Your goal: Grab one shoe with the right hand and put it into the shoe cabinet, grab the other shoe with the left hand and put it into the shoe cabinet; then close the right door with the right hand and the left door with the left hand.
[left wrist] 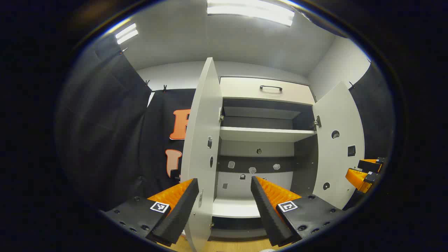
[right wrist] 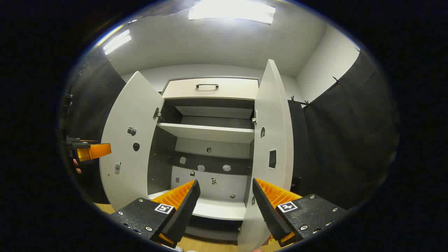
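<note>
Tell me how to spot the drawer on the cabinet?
Find the cabinet with both doors swung open. Look above its top shelf, right at the top: the drawer is the shut pale panel there. It alone has a dark handle across its front.

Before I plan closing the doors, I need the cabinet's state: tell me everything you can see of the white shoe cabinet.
The white shoe cabinet, seemingly painted board, stands upright on a wooden floor against the booth wall. Both doors, the left door and the right door, are swung wide open. Above sits a drawer with a dark handle. Inside, one white shelf spans a dark interior; small stickers dot the back panel and door insides. No shoe is visible inside. Neither gripper touches it.
</note>
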Motion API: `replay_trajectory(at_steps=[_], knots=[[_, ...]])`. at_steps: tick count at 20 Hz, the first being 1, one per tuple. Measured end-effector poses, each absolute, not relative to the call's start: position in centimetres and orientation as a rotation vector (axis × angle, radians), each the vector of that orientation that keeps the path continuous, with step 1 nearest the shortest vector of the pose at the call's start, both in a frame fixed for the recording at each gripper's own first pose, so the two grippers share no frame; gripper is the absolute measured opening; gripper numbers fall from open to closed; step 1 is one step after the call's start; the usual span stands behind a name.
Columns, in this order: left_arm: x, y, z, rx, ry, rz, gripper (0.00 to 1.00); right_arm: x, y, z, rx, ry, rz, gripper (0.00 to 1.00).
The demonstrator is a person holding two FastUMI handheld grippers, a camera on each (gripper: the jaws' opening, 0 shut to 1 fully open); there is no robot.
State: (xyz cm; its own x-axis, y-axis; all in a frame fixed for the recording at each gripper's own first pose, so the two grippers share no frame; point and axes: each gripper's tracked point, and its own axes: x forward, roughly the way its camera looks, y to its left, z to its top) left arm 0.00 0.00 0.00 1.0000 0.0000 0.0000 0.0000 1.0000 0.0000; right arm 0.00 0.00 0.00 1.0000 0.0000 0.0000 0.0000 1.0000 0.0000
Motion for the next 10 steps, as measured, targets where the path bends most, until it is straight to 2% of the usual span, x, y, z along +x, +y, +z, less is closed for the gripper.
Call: replay_trajectory(at_steps=[2, 3, 10], knots=[[-0.1, 0.0, -0.3, -0.006, 0.011, 0.002, 0.96, 0.0, -0.1, -0.4, 0.001, 0.014, 0.003, 0.95], [0.0, 0.1, -0.5, 0.001, 0.018, 0.009, 0.96, 0.1, -0.1, -0.6, -0.004, 0.02, 0.001, 0.92], [-0.2, -0.2, -0.3, 0.035, 0.012, -0.007, 0.96, 0.0, 0.2, -1.9, 0.013, 0.065, 0.01, 0.92]])
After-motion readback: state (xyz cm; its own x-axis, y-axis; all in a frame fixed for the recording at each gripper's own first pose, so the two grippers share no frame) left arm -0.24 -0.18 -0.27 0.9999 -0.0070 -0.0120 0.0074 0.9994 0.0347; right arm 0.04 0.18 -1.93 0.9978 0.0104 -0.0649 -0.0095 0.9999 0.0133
